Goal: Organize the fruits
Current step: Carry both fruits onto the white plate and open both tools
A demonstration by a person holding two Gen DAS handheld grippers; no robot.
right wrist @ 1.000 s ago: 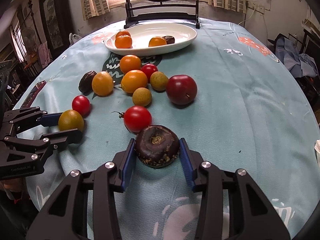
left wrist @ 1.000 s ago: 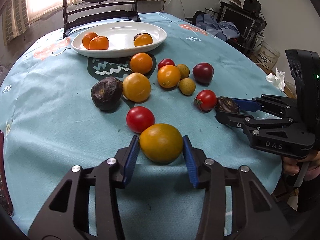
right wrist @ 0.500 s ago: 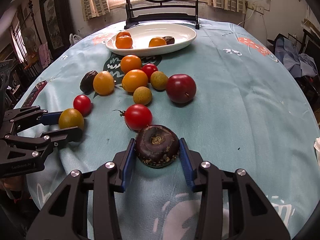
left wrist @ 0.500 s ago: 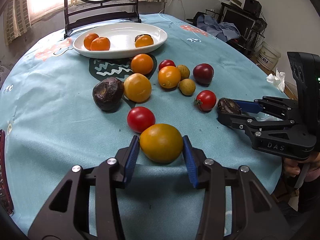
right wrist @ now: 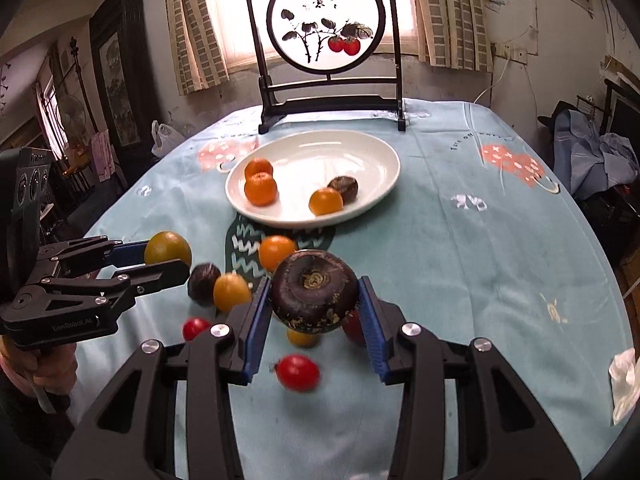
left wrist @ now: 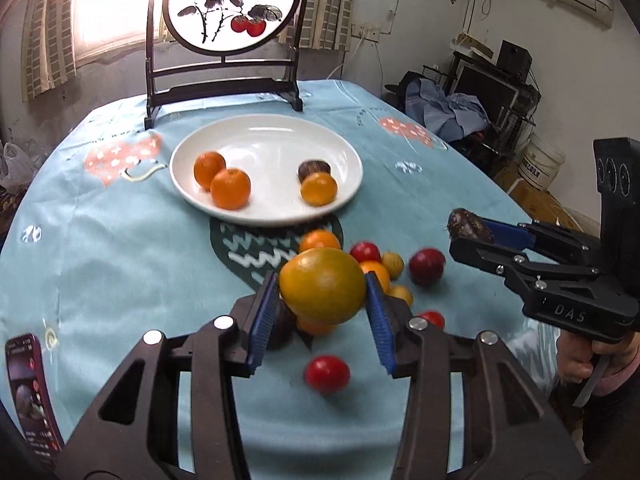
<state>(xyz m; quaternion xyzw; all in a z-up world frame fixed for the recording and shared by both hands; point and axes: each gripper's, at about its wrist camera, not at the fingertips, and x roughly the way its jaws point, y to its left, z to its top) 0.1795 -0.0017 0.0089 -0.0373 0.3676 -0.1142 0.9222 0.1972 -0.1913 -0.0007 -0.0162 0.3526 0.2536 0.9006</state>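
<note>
Up off the blue patterned tablecloth [left wrist: 120, 240], both fruits are airborne! Clamped in the left gripper [left wrist: 322, 312], a round yellow-orange fruit [left wrist: 322, 290] sits slightly wider than tall, long axis running pad to pad, its skin smooth and greenish on top. Over in the right gripper [right wrist: 314, 316], a dark purple wrinkled fruit [right wrist: 314, 286] is pinched tight, its pale stem scar tipped up toward the camera. Beyond both, the white oval plate [right wrist: 376, 148] already carries four fruits. Only the left wrist view catches the phone [left wrist: 30, 392] at the table's edge; only the right shows the crumpled tissue [right wrist: 624, 384].
</note>
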